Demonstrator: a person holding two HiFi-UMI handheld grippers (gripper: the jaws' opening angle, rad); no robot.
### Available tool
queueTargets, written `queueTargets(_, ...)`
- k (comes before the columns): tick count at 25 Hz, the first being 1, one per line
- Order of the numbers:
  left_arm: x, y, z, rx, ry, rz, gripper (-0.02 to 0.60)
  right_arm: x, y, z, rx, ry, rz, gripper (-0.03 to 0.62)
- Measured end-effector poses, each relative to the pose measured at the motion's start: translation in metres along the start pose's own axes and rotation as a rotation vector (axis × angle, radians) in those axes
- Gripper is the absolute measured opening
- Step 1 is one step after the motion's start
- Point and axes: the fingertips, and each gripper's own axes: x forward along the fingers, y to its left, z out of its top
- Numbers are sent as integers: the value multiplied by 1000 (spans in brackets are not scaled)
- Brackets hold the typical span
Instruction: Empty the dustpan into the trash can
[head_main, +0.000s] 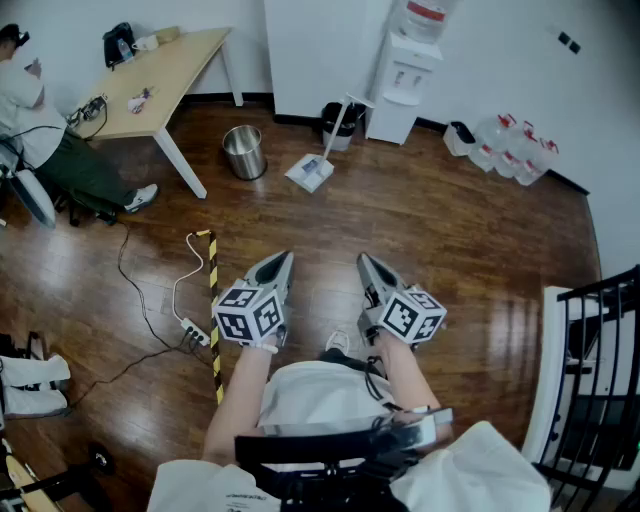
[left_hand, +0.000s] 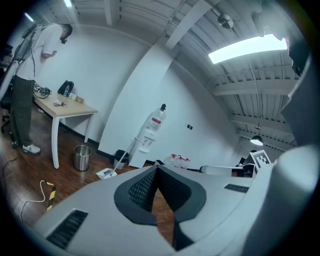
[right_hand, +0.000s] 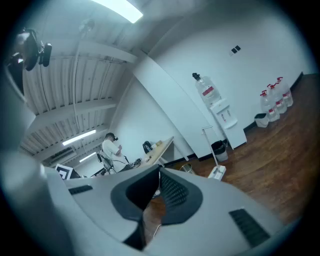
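1. Pointing forward and a little down, the left tongs (head_main: 283, 260) and the right tongs (head_main: 366, 262) are held side by side in front of the person. In each gripper view the jaws are seen closed tip to tip, with nothing between them.
2. Only bare wooden floor (head_main: 430, 230) is seen below and just ahead of the tongs.
3. The dustpan (head_main: 311, 173) is found well apart from both tongs, across the floor. It lies flat, and its long handle (head_main: 338, 128) is tilted up toward a black bin (head_main: 330, 115) by the wall.
4. A metal can (head_main: 244, 152), judged to be the trash can, stands upright near the dustpan's left, beside a leg of the desk (head_main: 175, 75). The two are not touching.
5. Nothing of the task is judged done: the dustpan has not been reached, lifted or tipped. The approach, the grasp, the carry to the can and the emptying are all left.
6. The dustpan is seen as a white, shallow pan on a thin pale handle. Whether anything lies in it cannot be told at this range.
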Motion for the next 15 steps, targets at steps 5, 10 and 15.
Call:
queueTargets(5, 24, -9, -13, 1, 16, 8, -11, -2, -29, 1, 38, -11, 10, 23)
queueTargets(10, 52, -20, -12, 9, -1, 23, -11, 0, -56, 11, 32, -17, 55, 25)
queueTargets(15, 86, -27, -7, 12, 2, 46, -11, 10, -84, 39, 0, -21, 94, 168)
